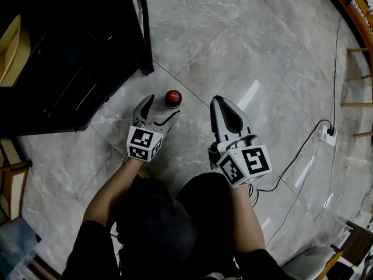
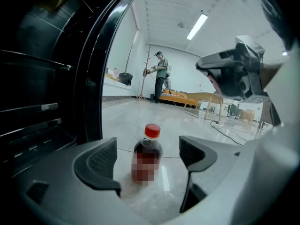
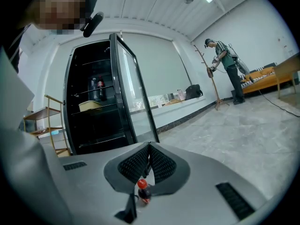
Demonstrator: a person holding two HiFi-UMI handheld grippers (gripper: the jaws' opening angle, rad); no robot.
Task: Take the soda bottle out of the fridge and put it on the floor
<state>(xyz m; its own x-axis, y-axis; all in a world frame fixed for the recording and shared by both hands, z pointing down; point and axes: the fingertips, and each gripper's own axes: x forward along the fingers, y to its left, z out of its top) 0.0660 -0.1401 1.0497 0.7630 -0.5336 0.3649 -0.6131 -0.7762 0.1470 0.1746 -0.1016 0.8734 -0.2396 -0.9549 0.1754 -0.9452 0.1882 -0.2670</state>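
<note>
The soda bottle point(image 1: 172, 98), dark with a red cap, stands upright on the marble floor in front of the open black fridge point(image 1: 64, 57). My left gripper point(image 1: 158, 112) is just behind it, jaws wide open. In the left gripper view the bottle point(image 2: 146, 156) stands between and a little beyond the open pads point(image 2: 101, 159), touching neither. My right gripper point(image 1: 220, 102) hovers to the bottle's right with its jaws shut and empty. In the right gripper view the bottle point(image 3: 143, 191) shows small, below the closed pads point(image 3: 136, 165).
The fridge door point(image 3: 133, 95) hangs open; shelves inside hold bottles point(image 3: 96, 89) and a tray. A black cable point(image 1: 303, 150) runs to a power strip point(image 1: 326, 134) at the right. A wooden rack point(image 1: 11, 174) stands at the left. A person point(image 2: 161, 74) stands far off by a coat stand.
</note>
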